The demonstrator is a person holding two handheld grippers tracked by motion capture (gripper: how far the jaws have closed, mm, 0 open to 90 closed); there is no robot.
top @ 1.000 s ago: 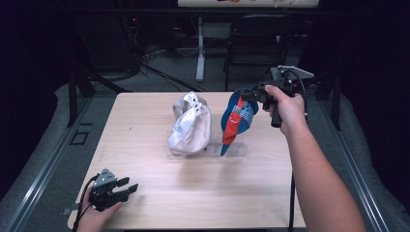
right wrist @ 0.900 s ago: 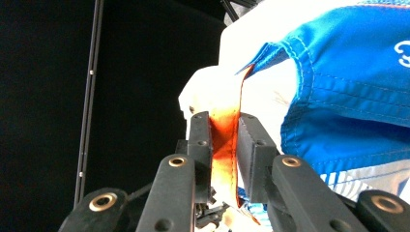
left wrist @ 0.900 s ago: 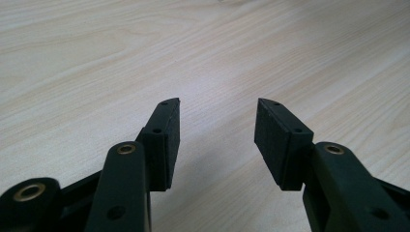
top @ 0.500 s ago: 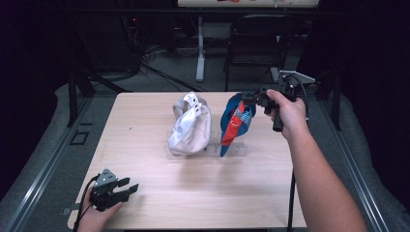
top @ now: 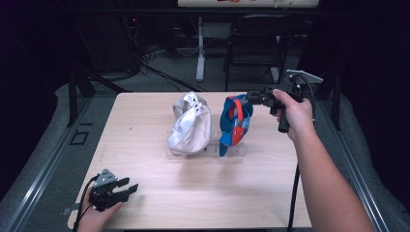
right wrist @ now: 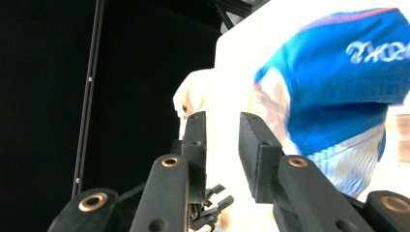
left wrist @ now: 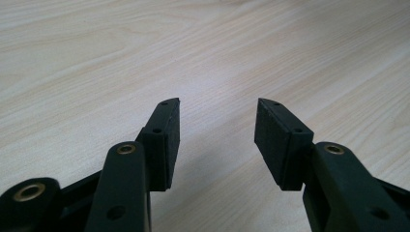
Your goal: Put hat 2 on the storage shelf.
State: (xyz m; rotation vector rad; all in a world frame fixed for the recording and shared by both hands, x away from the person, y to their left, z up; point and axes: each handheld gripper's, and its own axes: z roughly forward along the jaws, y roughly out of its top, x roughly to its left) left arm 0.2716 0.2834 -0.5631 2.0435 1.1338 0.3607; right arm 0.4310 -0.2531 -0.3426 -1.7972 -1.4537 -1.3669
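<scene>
Two caps upright: blue cap (top: pixel 235 122), white cap (top: pixel 189 125), brims down.

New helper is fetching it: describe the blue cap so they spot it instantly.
On the wooden table, two caps stand on a clear stand at the middle. The blue cap is the right one, nearest the right gripper; its red strap distinguishes it from the white cap.

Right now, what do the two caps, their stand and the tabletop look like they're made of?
White cap: soft fabric, matte; it creases and sags.
Blue cap: fabric too, with a red-orange part and white printed lettering in the right gripper view.
Stand: likely clear acrylic; the table shows through it.
Tabletop: pale wood or wood-look laminate, low sheen; grain lines run across it.
</scene>
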